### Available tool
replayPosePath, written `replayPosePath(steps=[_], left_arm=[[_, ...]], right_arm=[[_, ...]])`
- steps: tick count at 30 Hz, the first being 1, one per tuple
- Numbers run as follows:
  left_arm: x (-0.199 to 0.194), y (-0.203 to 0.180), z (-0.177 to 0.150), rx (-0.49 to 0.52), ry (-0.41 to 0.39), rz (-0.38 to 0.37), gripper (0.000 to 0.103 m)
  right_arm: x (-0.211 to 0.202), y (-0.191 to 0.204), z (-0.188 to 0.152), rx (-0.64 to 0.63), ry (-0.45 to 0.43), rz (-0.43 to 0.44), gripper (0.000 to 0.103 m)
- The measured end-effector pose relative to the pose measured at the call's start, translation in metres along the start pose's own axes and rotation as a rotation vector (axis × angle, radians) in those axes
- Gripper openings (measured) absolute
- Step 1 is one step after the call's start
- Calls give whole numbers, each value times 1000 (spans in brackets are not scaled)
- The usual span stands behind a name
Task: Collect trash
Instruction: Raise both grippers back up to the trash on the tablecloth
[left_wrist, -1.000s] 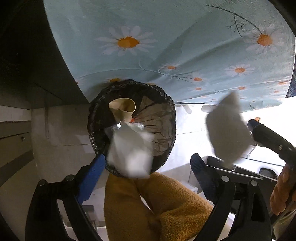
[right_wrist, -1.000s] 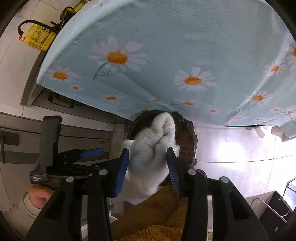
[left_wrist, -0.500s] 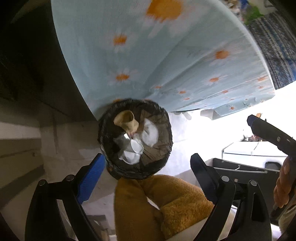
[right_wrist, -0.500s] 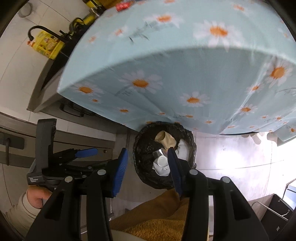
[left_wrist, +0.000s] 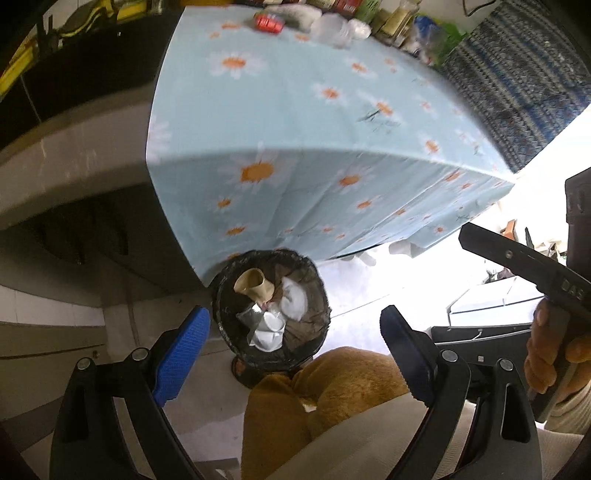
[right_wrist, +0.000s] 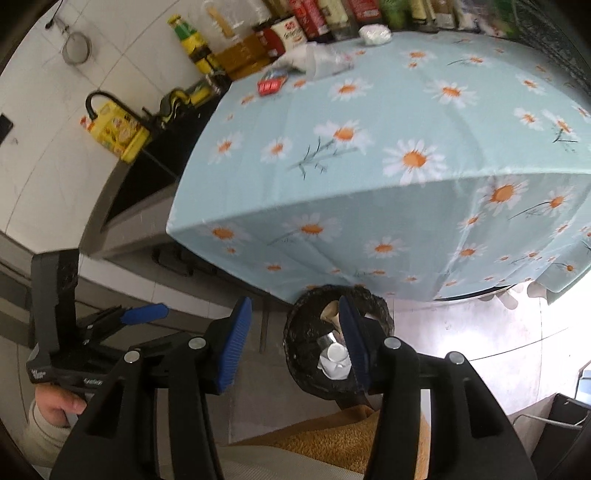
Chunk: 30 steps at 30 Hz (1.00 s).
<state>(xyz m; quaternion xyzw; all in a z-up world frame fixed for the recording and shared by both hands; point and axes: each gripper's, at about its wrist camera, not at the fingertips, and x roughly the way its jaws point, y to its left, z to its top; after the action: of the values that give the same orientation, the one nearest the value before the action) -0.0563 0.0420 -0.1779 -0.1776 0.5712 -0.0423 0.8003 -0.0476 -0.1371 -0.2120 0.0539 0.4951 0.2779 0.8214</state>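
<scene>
Bin (left_wrist: 271, 314) on floor before table (left_wrist: 314, 122); cups (left_wrist: 269, 326) inside bin.

The white wad has left the right tool (right_wrist: 295, 347), opening empty, and lies in the bin (left_wrist: 271, 314).

Both wrist cams high, facing steeply down; share bin (left_wrist: 271, 314) (right_wrist: 306, 354), table edge (left_wrist: 332, 162) (right_wrist: 369, 199).

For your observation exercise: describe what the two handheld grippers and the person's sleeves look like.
Both the left gripper and the right gripper have black plastic frames with silver bolts and ribbed blue pads. Each handle carries white lettering. The sleeves are cream.
</scene>
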Motion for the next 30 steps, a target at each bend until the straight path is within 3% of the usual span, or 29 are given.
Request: replayPosePath(steps=[8,14,16,23,27,30], left_arm=[[-53,3,21,-1,-119,1,91],[-75,8,37,11,-166,27,91],[-85,12,45,-2,-191,37,91],[-84,12,67,-62,-220,40,91],[-71,-4,86,-75,-236,26,91],[-60,-16,103,-94,-243,25,91]], right_arm=[[-51,-2,29,38,-137,-21,59],[-77,-3,51,42,-207,-12,60],[-89,-4,58,30,-239,-15,66],[-96,-21,89,29,-273,-16,68],[-98,-35,116,22,-305,8,89],[-92,-50,145,28,-332,13,95]])
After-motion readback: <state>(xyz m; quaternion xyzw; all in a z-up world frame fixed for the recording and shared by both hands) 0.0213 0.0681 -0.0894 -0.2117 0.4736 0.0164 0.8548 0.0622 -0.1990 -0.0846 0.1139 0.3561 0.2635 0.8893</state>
